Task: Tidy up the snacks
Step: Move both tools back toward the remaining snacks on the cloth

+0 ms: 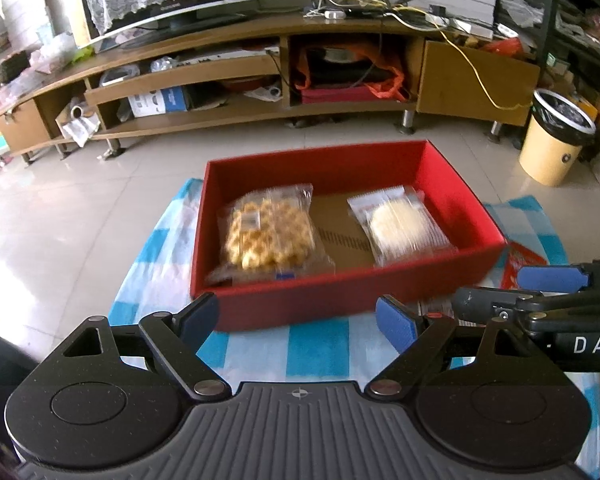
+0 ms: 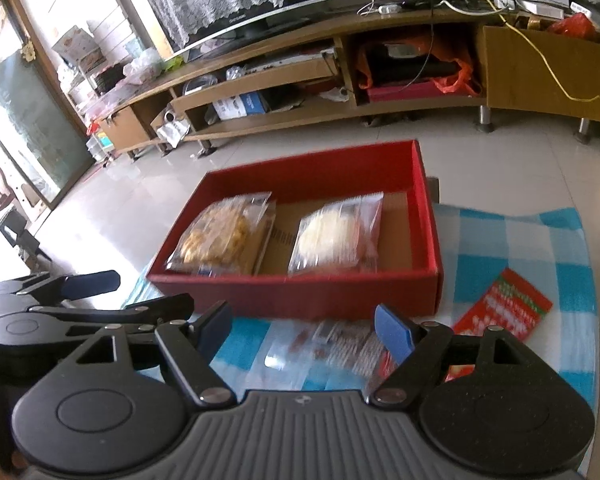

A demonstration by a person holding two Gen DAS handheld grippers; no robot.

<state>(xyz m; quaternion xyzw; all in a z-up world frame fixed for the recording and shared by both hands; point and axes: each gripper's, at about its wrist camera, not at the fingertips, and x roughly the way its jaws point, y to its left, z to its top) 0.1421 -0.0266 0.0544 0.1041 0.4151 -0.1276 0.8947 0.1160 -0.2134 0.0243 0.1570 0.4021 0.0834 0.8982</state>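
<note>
Writing: white letters "DAS" show on the black body of the right gripper (image 1: 540,292) where it enters the left wrist view; print on the snack wrappers is too blurred to read.
Red box (image 2: 300,300): open-topped, red walls, brown cardboard floor, standing on the blue and white checked cloth (image 2: 540,240).
Waffle pack (image 1: 270,232): clear wrapper over golden, gridded pieces, lying in the left half of the box.
Round cake pack (image 1: 400,224): clear wrapper, pale round cake, in the right half, apart from the waffles.
Red packet (image 2: 504,312): flat on the cloth right of the box, with a green-edged pattern.
Clear packet (image 2: 332,344): on the cloth just in front of the box, possibly a snack with red print.
Left gripper (image 1: 296,316): jaws spread wide, nothing between them.
Right gripper (image 2: 304,328): jaws apart above the clear packet, not touching it.
</note>
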